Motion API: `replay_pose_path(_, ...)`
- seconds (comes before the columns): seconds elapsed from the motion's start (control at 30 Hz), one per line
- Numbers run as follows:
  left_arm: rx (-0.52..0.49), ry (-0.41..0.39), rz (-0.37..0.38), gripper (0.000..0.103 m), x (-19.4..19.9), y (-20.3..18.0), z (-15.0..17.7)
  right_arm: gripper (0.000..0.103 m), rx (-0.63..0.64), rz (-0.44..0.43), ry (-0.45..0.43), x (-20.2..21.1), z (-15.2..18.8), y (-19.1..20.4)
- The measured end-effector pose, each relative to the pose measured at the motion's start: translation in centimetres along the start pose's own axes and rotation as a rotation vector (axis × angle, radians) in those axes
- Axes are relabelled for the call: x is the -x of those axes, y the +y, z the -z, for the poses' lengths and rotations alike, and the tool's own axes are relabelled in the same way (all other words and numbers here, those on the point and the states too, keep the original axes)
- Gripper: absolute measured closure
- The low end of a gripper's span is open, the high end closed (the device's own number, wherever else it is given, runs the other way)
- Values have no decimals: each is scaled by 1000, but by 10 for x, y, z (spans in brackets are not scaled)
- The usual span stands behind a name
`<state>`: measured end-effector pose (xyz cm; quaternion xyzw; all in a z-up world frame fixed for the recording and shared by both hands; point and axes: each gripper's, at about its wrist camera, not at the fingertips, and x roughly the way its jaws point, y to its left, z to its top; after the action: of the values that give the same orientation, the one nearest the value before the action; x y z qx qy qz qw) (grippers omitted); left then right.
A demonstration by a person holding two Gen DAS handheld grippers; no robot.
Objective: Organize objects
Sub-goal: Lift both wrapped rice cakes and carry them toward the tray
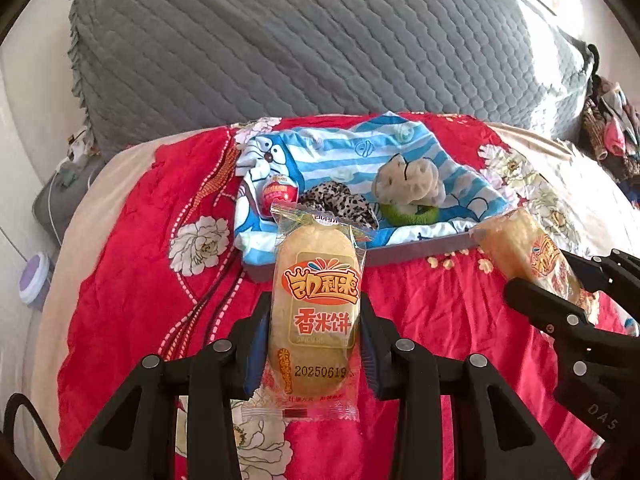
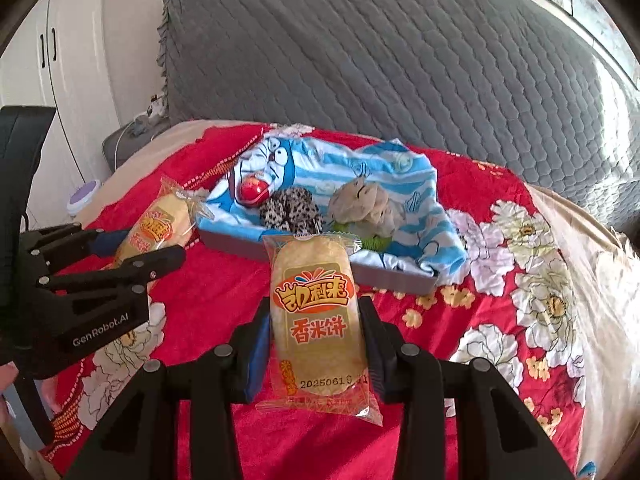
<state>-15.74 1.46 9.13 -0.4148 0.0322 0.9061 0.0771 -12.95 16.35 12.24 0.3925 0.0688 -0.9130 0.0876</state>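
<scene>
My left gripper is shut on a yellow rice cracker packet, held above the red bed cover just short of the grey tray. My right gripper is shut on a second rice cracker packet. In the left wrist view the right gripper and its packet show at the right; in the right wrist view the left gripper and its packet show at the left. The tray holds a blue striped Doraemon cloth, a red egg toy, a leopard-print item, a beige plush and a green ring.
A red floral blanket covers the bed. A grey quilted headboard cover rises behind the tray. A white and purple container stands on the floor at the left. Clothes are piled at the far right. White wardrobe doors stand at the left.
</scene>
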Motion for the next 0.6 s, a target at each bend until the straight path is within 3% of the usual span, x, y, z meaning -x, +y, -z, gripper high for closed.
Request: replay_pose_path(0.6,-18,-62,-52,63,38,6,-44,62,0,19,-85,30,-31,-2)
